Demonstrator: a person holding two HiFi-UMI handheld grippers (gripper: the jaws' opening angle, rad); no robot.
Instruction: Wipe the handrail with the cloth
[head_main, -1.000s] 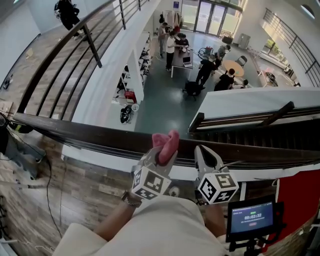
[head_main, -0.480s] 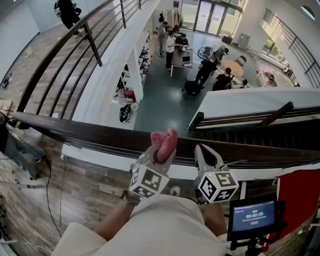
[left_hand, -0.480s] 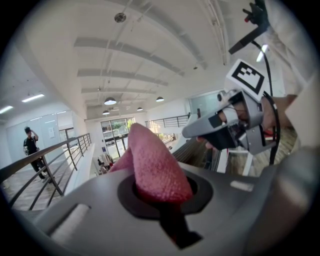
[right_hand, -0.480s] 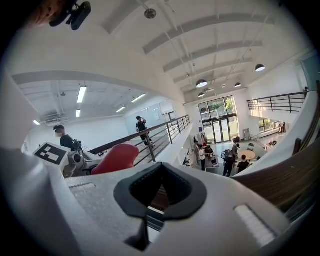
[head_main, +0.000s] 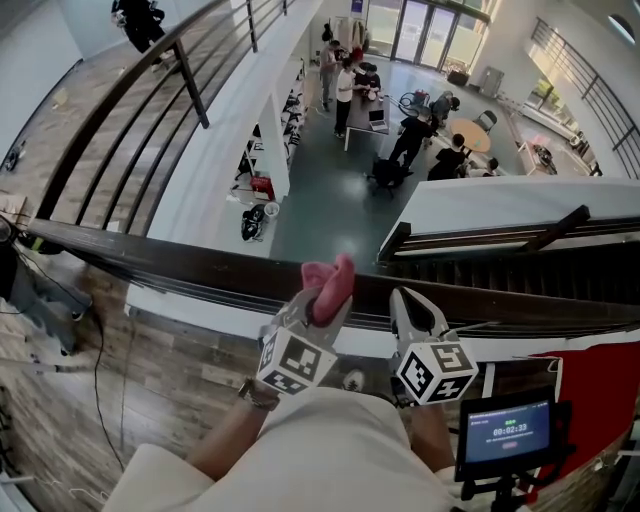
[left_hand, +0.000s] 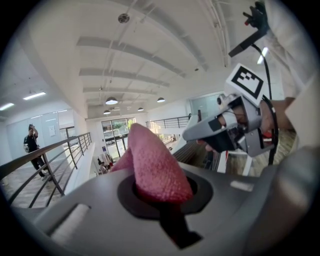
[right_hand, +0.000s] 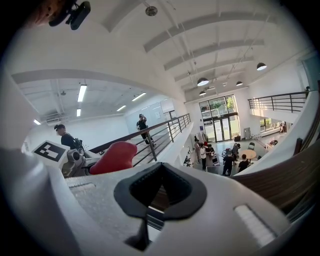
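The dark wooden handrail (head_main: 180, 262) crosses the head view from left to right. My left gripper (head_main: 322, 305) is shut on a pink cloth (head_main: 331, 280), which sticks up over the rail's near edge; contact with the rail cannot be told. In the left gripper view the cloth (left_hand: 152, 167) bulges out of the left gripper (left_hand: 162, 196). Just to the right, my right gripper (head_main: 404, 300) points at the rail, shut and holding nothing. Its own view shows the right gripper (right_hand: 161, 192) with its jaws together, the cloth (right_hand: 117, 156) to its left and the handrail (right_hand: 295, 180) to its right.
Beyond the rail is a drop to a lower floor (head_main: 330, 210) with several people. A second railing (head_main: 150, 90) runs off at the upper left. A small timer screen (head_main: 503, 435) and a red panel (head_main: 590, 390) are at the lower right. Cables (head_main: 100, 350) lie on the wood floor.
Both grippers and the cloth stay almost where they were by the rail. Only the head view has shifted slightly.
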